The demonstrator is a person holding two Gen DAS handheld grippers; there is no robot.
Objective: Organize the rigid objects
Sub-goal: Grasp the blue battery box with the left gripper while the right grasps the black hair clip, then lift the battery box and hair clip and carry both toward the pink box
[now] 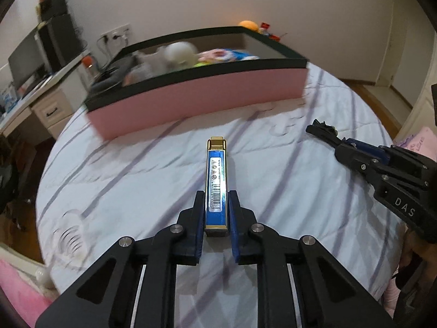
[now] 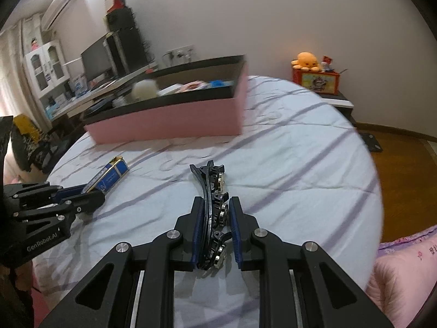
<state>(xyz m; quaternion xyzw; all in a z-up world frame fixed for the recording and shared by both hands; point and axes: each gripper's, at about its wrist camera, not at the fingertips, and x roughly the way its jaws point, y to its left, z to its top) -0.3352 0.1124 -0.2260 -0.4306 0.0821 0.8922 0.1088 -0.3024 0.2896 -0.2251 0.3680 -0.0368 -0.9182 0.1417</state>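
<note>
left gripper (image 1: 216, 210): its blue pads are pinched on the long sides of a slim blue and gold rectangular box with a barcode label (image 1: 216, 183); the box runs straight out past the fingertips, gripped near its back end only.
right gripper (image 2: 217, 227): clamped on a long curved black hair clip with small round metal ornaments (image 2: 214, 205); the clip's front half sticks out beyond the fingertips, the ornaments face the right-hand pad.
target: a large open box with pink outer walls and a black rim and lining (image 1: 207, 95) sits well ahead of both sets of fingers on the pale striped bedsheet (image 1: 136, 169); soft, blurred items already lie inside.
stage, as i judge it: both pieces look picked up and ready to carry to the box — neither is over the rim yet.
risk, blue box: with so much length ahead of the pads it could pivot or slide out if the hand tips sharply.
risk, hair clip: the curve and the bumpy ornaments give uneven contact — it could twist or slip loose on the way.
risk, rim: a low approach could knock either protruding tip against the pink wall and lever it out of the pinch.
</note>
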